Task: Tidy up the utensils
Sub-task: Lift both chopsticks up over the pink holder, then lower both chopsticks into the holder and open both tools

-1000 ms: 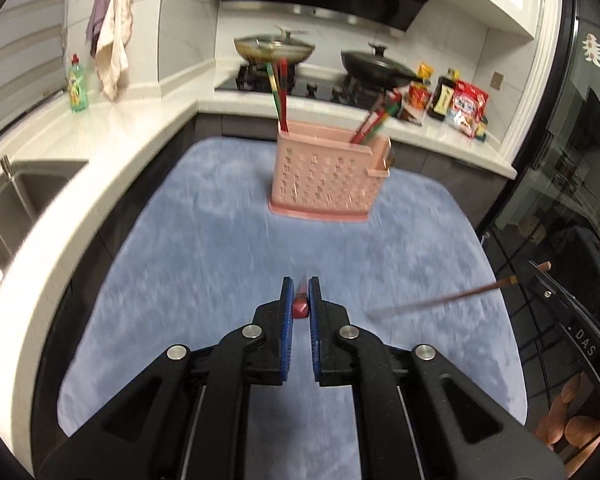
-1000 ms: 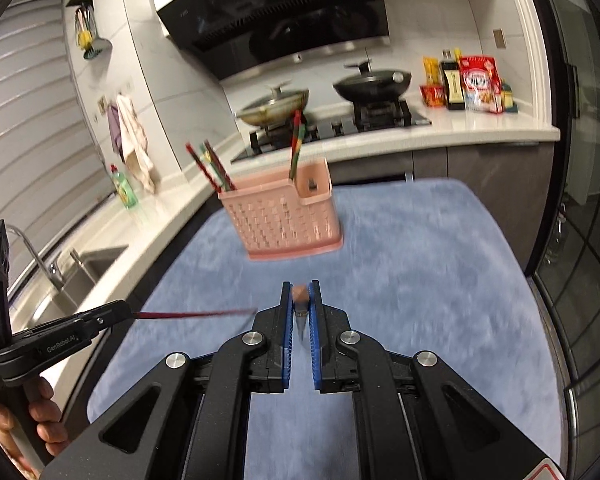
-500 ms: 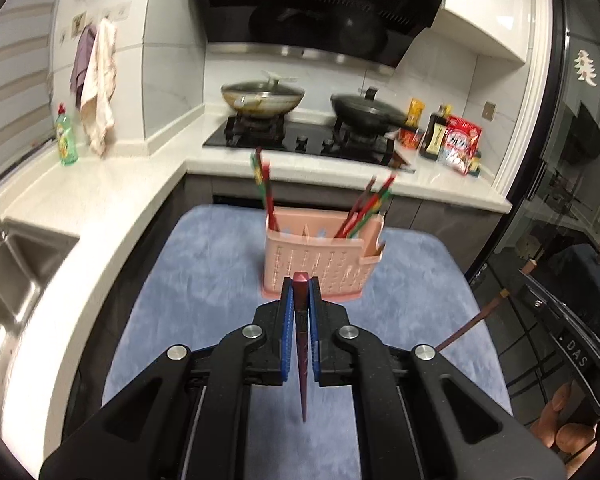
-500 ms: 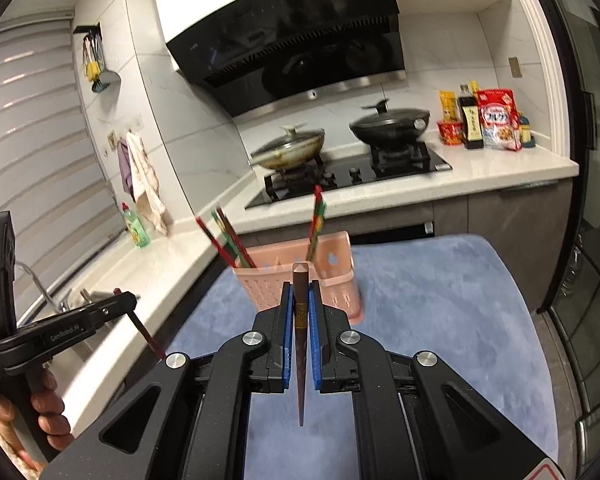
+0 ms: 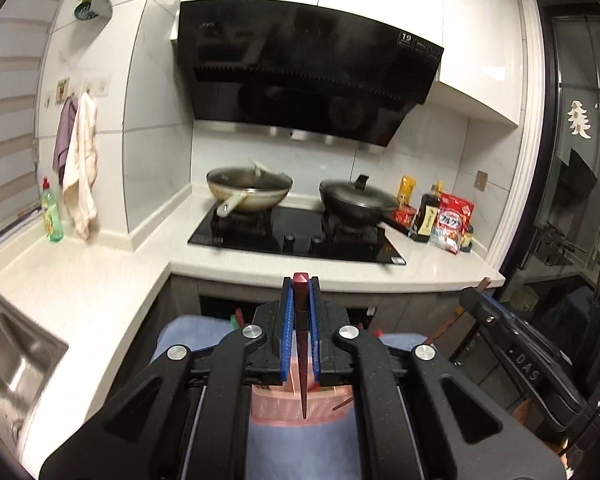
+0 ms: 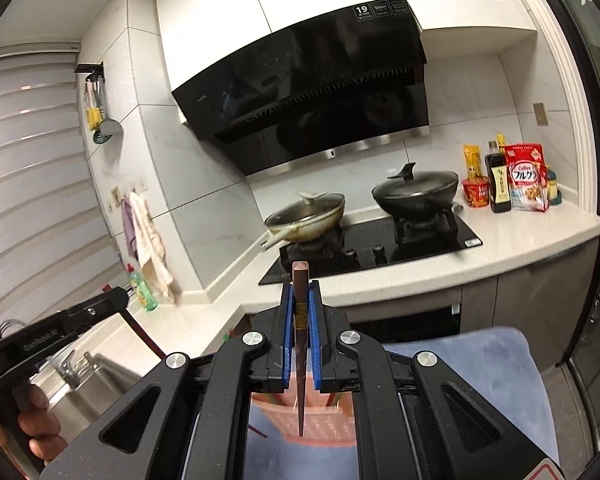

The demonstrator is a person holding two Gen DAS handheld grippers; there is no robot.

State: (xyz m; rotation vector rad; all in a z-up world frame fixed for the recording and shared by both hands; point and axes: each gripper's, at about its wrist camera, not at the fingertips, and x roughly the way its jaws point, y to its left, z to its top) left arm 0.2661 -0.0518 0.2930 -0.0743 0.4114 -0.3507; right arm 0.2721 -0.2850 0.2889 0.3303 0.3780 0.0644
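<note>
Both grippers lifted w/ sticks turned tip-down: left gripper clamps dark-red tapered chopstick, right gripper clamps brown tapered chopstick, pink perforated plastic holder at 6 o'clock, so drop-in looks next.

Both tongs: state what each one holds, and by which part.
Left tongs clamp a dark red chopstick near its blunt top end; right tongs clamp a brown chopstick likewise. Both tips hang down.
</note>
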